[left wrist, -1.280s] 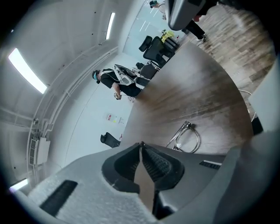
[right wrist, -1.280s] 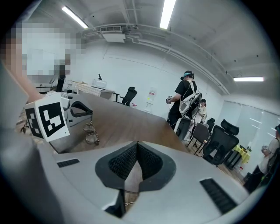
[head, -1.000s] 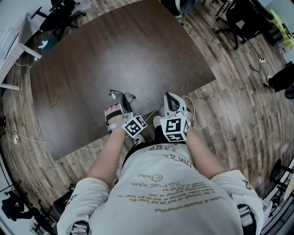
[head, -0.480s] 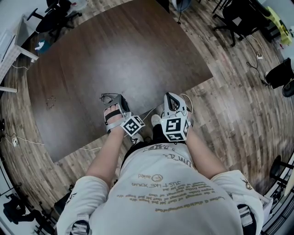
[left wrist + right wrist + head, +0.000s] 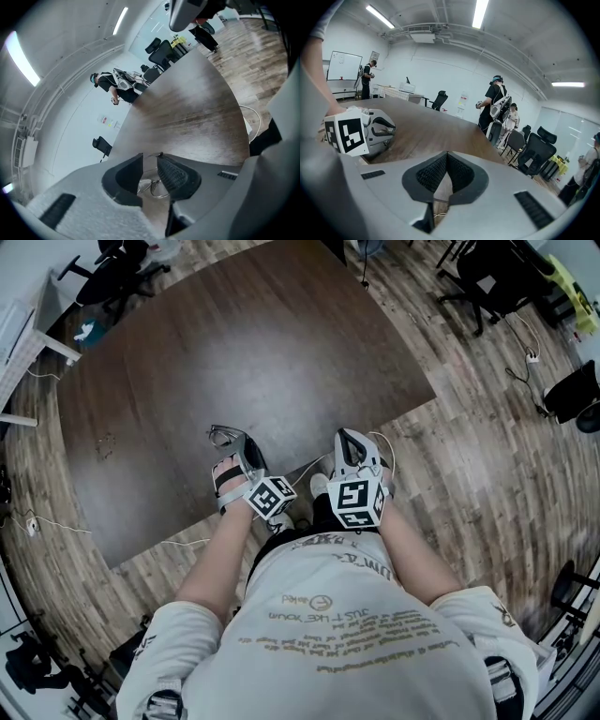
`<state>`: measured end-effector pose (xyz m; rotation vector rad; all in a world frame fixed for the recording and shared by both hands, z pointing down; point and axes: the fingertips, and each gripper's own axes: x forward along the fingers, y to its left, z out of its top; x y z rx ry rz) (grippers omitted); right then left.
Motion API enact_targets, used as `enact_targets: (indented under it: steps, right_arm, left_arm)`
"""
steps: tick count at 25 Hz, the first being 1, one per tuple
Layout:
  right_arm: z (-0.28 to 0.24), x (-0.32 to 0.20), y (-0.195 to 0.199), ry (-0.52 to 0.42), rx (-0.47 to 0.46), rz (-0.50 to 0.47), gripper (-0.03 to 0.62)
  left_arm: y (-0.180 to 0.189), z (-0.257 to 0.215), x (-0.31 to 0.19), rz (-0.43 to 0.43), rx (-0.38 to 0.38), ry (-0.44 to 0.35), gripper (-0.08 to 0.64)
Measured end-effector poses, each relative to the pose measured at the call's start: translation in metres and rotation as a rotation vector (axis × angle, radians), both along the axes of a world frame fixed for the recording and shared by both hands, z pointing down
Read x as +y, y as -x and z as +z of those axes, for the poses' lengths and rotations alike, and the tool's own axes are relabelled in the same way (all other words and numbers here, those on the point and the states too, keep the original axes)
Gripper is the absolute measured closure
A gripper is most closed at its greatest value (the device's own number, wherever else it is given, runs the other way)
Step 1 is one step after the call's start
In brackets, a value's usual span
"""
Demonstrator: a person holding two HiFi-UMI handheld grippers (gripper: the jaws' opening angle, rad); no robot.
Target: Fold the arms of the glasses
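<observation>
Thin wire-framed glasses (image 5: 221, 436) lie on the dark brown table (image 5: 234, 343) near its front edge. My left gripper (image 5: 236, 441) sits right over them. In the left gripper view the lenses of the glasses (image 5: 151, 185) show through the gap of the left gripper (image 5: 150, 157), whose jaws have just been opening. The frame is between the jaws, but the pads do not press on it. My right gripper (image 5: 345, 439) rests to the right at the table edge. In its own view the right gripper (image 5: 447, 155) is shut with nothing in it.
The table's front edge runs just under both grippers, with wood floor beyond it. A white cable (image 5: 309, 470) hangs by the edge. Office chairs (image 5: 487, 277) stand at the far right and far left (image 5: 112, 273). People (image 5: 497, 110) stand far across the room.
The left gripper has shifted a little left and lower, and the glasses with it. They now sit at its tips on the table. The right gripper has not moved.
</observation>
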<state>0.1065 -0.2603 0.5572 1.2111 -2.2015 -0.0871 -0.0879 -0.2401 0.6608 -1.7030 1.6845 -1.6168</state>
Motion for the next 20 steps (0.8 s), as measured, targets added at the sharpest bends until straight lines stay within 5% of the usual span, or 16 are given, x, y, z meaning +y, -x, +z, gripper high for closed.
enact_targets:
  steps: [5, 10, 16, 20]
  right_arm:
    - [-0.001, 0.0, 0.008, -0.002, -0.008, -0.021, 0.578]
    - [-0.004, 0.001, 0.021, -0.01, -0.02, -0.053, 0.578]
    - [-0.017, 0.004, 0.047, -0.019, -0.081, -0.116, 0.578]
    - [-0.039, 0.011, 0.078, -0.036, -0.155, -0.181, 0.578]
  left_arm:
    - [0.002, -0.01, 0.007, -0.038, 0.107, -0.018, 0.396]
    - [0.005, -0.025, 0.012, -0.074, 0.172, -0.066, 0.391]
    - [0.014, -0.063, 0.015, -0.182, 0.426, -0.171, 0.394]
    - [0.034, -0.113, 0.026, -0.26, 0.601, -0.333, 0.536]
